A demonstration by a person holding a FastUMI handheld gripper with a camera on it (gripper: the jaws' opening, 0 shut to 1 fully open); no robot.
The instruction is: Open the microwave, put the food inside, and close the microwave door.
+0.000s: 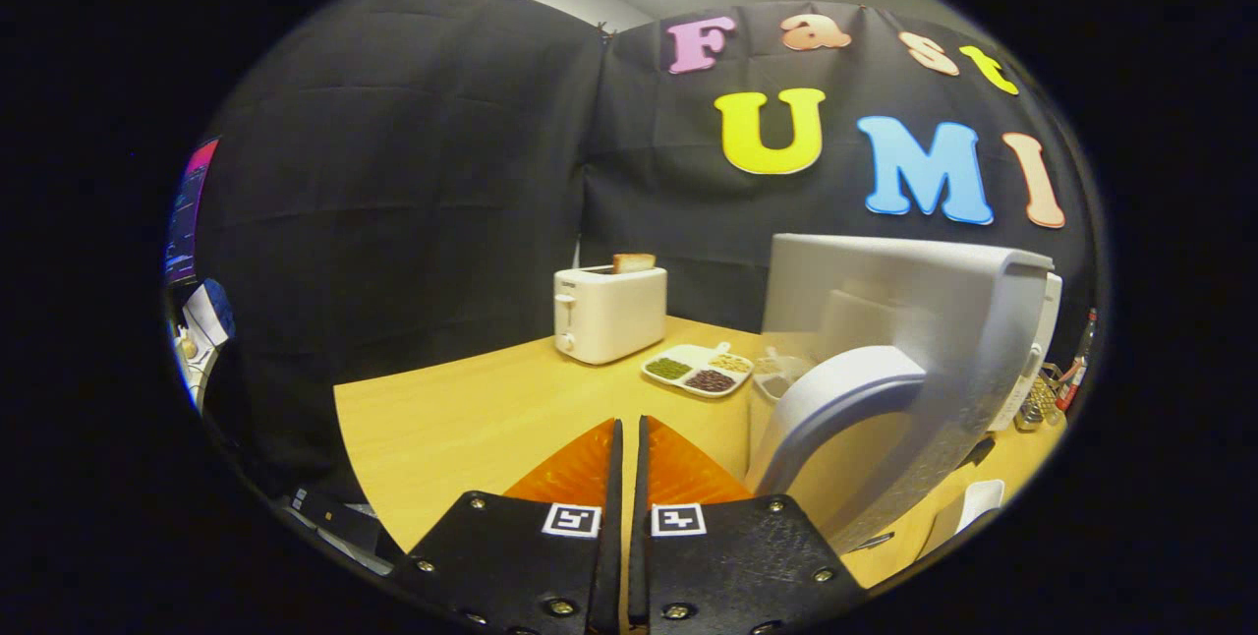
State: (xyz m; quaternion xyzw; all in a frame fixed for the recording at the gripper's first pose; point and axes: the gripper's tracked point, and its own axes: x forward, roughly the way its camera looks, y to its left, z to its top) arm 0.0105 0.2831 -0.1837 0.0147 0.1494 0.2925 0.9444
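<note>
My gripper (629, 427) hangs low over the wooden table (462, 419), its two fingers shut together with nothing between them. Just right of the fingers stands the white microwave door (914, 311), swung open toward me, with its curved handle (845, 399) close to the right finger. Part of the microwave body (1044, 340) shows behind the door. Beyond the fingertips, a white divided dish (700, 370) holds green, dark and pale beans. It lies on the table between the toaster and the door.
A white toaster (607, 313) with a slice of toast (634, 262) sticking up stands at the back of the table. Small jars (1040, 399) sit right of the microwave. The table's left edge drops off by the black cloth.
</note>
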